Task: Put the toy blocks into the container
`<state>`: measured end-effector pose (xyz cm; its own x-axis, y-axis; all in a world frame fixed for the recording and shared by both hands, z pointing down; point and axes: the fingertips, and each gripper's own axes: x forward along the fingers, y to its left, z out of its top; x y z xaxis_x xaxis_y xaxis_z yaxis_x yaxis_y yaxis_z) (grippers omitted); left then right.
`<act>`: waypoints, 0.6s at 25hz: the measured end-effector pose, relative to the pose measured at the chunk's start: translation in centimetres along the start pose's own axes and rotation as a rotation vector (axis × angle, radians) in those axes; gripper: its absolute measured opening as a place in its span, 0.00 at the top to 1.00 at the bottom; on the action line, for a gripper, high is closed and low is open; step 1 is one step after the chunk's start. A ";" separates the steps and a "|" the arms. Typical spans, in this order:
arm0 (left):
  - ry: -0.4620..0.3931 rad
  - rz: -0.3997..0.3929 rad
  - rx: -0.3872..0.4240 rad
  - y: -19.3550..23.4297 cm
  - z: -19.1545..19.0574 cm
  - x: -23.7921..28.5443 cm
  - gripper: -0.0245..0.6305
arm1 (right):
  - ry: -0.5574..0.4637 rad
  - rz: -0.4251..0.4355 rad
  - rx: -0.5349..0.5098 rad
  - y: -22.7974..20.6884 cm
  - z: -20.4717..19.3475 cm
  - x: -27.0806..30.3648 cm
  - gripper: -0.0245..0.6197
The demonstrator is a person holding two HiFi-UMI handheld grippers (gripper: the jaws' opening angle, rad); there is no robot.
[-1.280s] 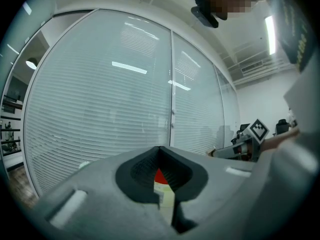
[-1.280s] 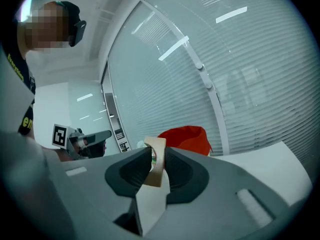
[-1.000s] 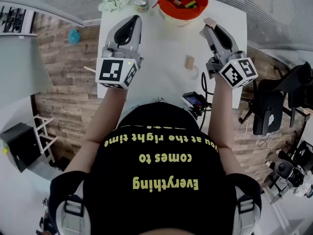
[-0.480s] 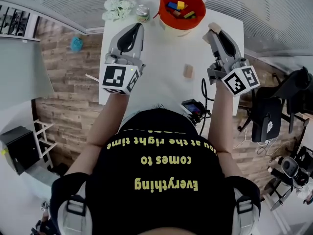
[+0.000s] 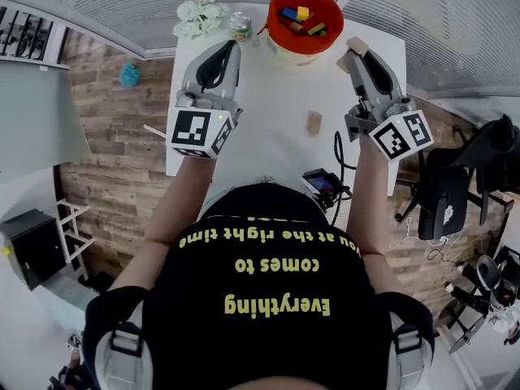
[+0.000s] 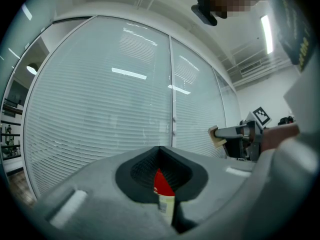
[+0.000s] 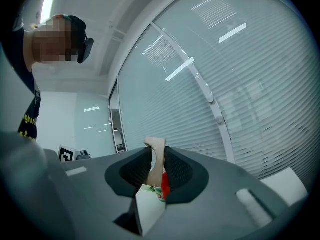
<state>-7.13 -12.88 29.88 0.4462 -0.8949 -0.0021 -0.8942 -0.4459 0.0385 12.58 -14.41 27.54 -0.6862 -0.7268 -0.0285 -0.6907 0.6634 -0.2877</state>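
Observation:
A red container (image 5: 305,23) at the far end of the white table (image 5: 268,96) holds several coloured blocks. My right gripper (image 5: 355,52) hangs to its right, shut on a tan wooden block (image 5: 353,44). In the right gripper view that block (image 7: 155,156) stands upright between the dark pads (image 7: 177,171). A second tan block (image 5: 313,123) lies on the table between the two arms. My left gripper (image 5: 230,47) hovers left of the container, jaws together and nothing held. Through its slit (image 6: 160,171) a strip of the red container (image 6: 161,185) shows.
White flowers (image 5: 195,15) and a small jar (image 5: 240,24) sit at the table's far left corner. A small device (image 5: 323,184) with cables (image 5: 340,149) lies at the near right edge. A black chair (image 5: 451,181) stands right of the table.
My right gripper has risen a little with the tan block still in it. The left gripper has stayed in place.

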 end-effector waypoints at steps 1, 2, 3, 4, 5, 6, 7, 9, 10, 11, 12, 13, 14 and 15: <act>0.001 0.002 -0.001 0.1 0.0 0.0 0.97 | 0.002 0.003 -0.003 0.1 0.1 0.1 0.82; 0.002 0.004 -0.002 0.1 -0.1 0.1 0.97 | 0.004 0.006 -0.005 0.1 0.2 0.3 0.82; 0.003 0.006 -0.003 0.2 -0.1 0.1 0.97 | 0.006 0.010 -0.007 0.2 0.2 0.5 0.82; 0.004 0.008 -0.005 0.3 -0.2 0.1 0.97 | 0.009 0.013 -0.009 0.2 0.2 0.7 0.82; 0.006 0.011 -0.006 0.3 -0.3 0.1 0.97 | 0.012 0.015 -0.010 0.2 0.2 0.9 0.82; 0.008 0.013 -0.007 0.4 -0.4 0.2 0.97 | 0.014 0.018 -0.010 0.1 0.2 1.1 0.82; 0.010 0.016 -0.009 0.5 -0.5 0.2 0.97 | 0.016 0.020 -0.009 0.0 0.1 1.4 0.82; 0.015 0.024 -0.011 0.8 -0.8 0.4 0.97 | 0.022 0.027 -0.007 -0.3 0.0 2.0 0.82; 0.018 0.028 -0.012 0.9 -0.9 0.4 0.97 | 0.025 0.031 -0.007 -0.4 0.0 2.4 0.82; 0.021 0.032 -0.013 1.0 -1.0 0.5 0.97 | 0.029 0.035 -0.007 -0.5 -0.1 2.8 0.82; 0.023 0.037 -0.014 1.2 -1.2 0.6 0.97 | 0.035 0.039 -0.008 -0.7 -0.2 3.2 0.83; 0.025 0.043 -0.016 1.4 -1.3 0.7 0.97 | 0.042 0.045 -0.010 -0.8 -0.3 3.6 0.83; 0.026 0.050 -0.018 1.5 -1.4 0.7 0.97 | 0.049 0.051 -0.013 -0.9 -0.5 3.9 0.83; 0.027 0.057 -0.020 1.7 -1.6 0.8 0.97 | 0.057 0.056 -0.015 -0.9 -0.7 4.3 0.83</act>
<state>-8.26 -14.34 31.50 0.3960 -0.9178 0.0272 -0.9173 -0.3940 0.0578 10.11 -18.06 28.33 -0.7356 -0.6774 0.0106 -0.6539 0.7058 -0.2723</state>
